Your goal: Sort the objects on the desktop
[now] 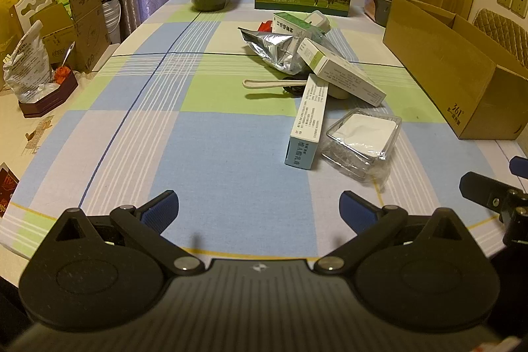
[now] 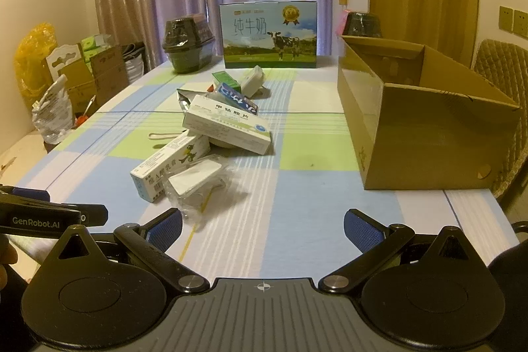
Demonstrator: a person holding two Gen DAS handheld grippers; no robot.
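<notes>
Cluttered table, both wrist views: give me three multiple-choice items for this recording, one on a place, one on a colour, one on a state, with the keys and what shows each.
1. Where does the open cardboard box stand relative to the pile of medicine boxes?
A. To its right
B. To its left
C. On top of it

2. What colour are the pads on the gripper fingers?
A. Red
B. Blue
C. White

3. What state is the right gripper in?
A. Shut on a medicine box
B. Shut on nothing
C. Open and holding nothing

Answers:
1 A, the box sits at the table's right edge, apart from the pile, in both views.
2 B, blue textured pads show on both the right gripper and the left gripper.
3 C, its fingers stand wide apart over bare tablecloth, short of the clear plastic container.
</notes>
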